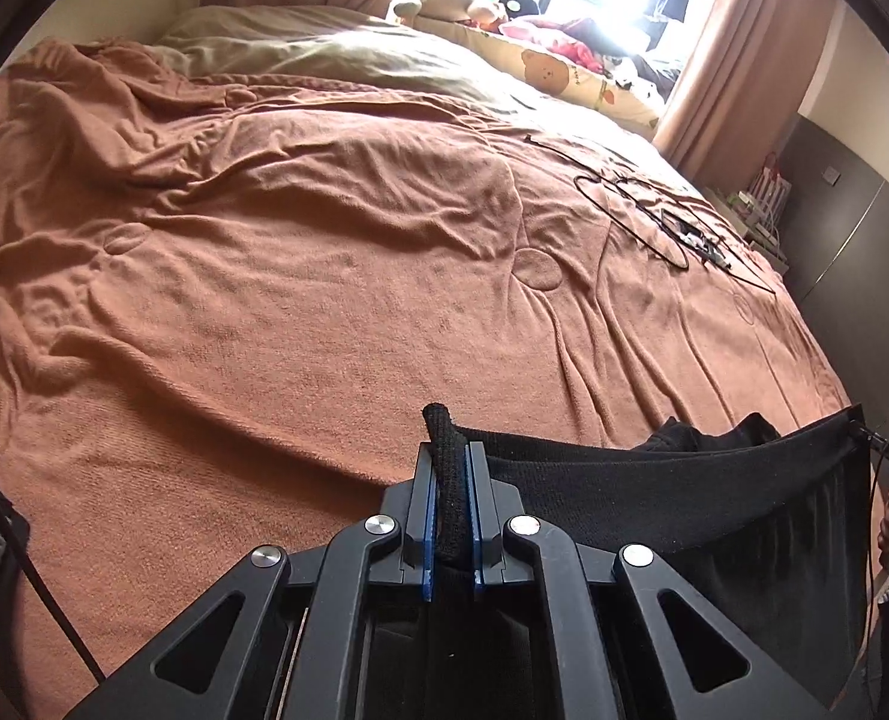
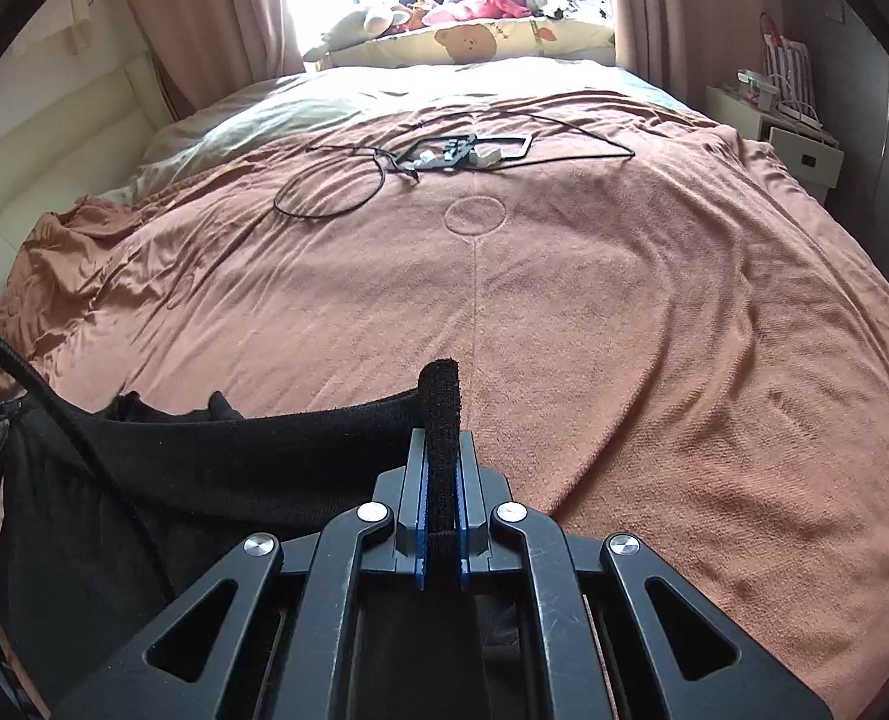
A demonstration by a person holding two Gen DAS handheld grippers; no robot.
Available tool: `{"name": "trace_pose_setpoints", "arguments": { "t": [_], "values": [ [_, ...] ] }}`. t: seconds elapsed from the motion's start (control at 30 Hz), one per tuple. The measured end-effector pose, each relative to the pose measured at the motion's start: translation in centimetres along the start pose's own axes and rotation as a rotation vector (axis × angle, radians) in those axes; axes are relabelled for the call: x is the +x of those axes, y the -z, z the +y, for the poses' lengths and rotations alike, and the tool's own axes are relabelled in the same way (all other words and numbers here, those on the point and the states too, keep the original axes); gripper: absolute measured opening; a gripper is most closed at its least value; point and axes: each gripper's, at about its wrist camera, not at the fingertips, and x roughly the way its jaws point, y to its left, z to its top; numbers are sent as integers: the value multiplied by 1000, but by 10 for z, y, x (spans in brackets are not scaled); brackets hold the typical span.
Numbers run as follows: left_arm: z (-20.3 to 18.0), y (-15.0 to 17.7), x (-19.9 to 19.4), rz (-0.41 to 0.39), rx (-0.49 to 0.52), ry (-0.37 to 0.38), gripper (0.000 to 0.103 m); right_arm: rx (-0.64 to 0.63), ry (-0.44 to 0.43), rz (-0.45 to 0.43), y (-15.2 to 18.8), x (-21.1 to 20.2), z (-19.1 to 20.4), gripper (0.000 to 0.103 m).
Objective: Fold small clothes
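Observation:
A small black garment (image 1: 684, 498) is held stretched between my two grippers above the near edge of the bed. My left gripper (image 1: 450, 456) is shut on its left corner, and a fold of black cloth sticks up between the fingers. My right gripper (image 2: 440, 438) is shut on the other corner of the garment (image 2: 204, 456), with the cloth pinched upright between the blue pads. The band runs taut from one gripper to the other, and the rest of the garment hangs below it. Its lower part is hidden behind the grippers.
A wrinkled brown blanket (image 1: 324, 276) covers the bed (image 2: 564, 300). Black cables and a small device (image 2: 444, 156) lie on it further back, also in the left wrist view (image 1: 678, 222). Pillows and plush toys (image 2: 468, 36) lie by the window. A nightstand (image 2: 792, 138) stands to the right.

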Motion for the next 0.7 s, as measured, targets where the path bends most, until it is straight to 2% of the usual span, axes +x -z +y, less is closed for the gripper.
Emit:
{"name": "trace_pose_setpoints", "arguments": {
  "t": [0.07,0.13,0.17,0.2,0.23,0.27,0.4,0.57,0.7],
  "values": [
    [0,2,14,28,10,-21,9,-1,51,56,1,14,2,7],
    [-2,5,33,105,38,-38,11,-10,76,65,1,15,6,9],
    [1,8,42,143,26,-59,12,-15,74,63,2,12,7,15],
    [5,10,45,161,1,-69,13,-15,68,61,3,9,8,38],
    [8,12,45,168,-23,-63,14,-10,68,55,3,5,7,67],
    [11,14,43,169,-38,-52,16,-8,73,39,3,-2,7,74],
    [15,19,27,169,-44,-73,42,10,35,26,12,-27,6,74],
    [17,31,-1,165,-76,-54,42,-8,13,39,44,-55,6,74],
    [11,52,-17,200,-70,-59,42,-22,14,69,70,-70,4,74]
  ]
}}
